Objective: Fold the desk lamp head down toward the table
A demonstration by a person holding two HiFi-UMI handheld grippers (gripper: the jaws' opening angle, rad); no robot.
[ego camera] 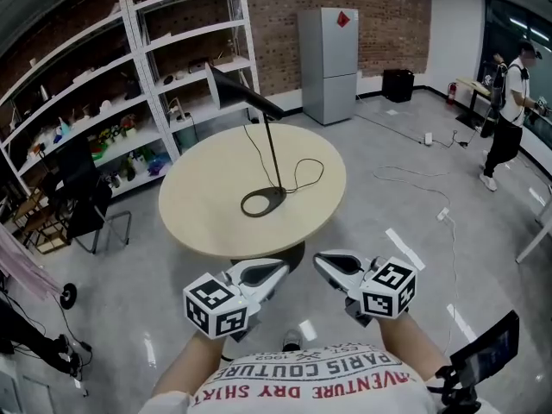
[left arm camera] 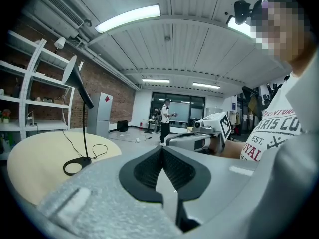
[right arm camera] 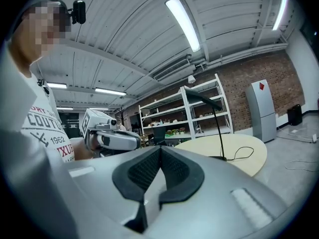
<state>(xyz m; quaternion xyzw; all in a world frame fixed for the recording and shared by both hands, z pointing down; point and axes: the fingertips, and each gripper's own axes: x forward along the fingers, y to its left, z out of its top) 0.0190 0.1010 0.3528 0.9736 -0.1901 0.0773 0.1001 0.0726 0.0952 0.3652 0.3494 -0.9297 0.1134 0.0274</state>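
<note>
I have both sets of jaws clenched on nothing. The left gripper (ego camera: 283, 268) and the right gripper (ego camera: 320, 260) hover side by side over the grey floor, tips angled toward each other. In each gripper's own view the dark pads are pressed together.

The black desk lamp with a cone shade, thin pole and ring base (ego camera: 272, 149) stands upright near the middle of the round beige desk (ego camera: 198, 218). Its head is raised and it is well apart from both grippers. Its black cord (ego camera: 304, 172) loops on the desk beside the base. The desk's near rim lies between my grippers and the lamp.

Behind the desk is white metal shelving (ego camera: 185, 54) loaded with small items, with a black chair (ego camera: 86, 205) to its left. A grey two-door fridge (ego camera: 329, 59) stands against the brick wall. A person in a white top (ego camera: 509, 102) stands far right, and cables (ego camera: 405, 175) trail across the floor.

The left gripper view puts the lamp at its left and the right gripper at its right. The right gripper view has the lamp to the right, against the shelving, and the left gripper to the left. Only the gripper views show the ceiling strip lights (left arm camera: 129, 18), and only the head view shows the ring base from above.
</note>
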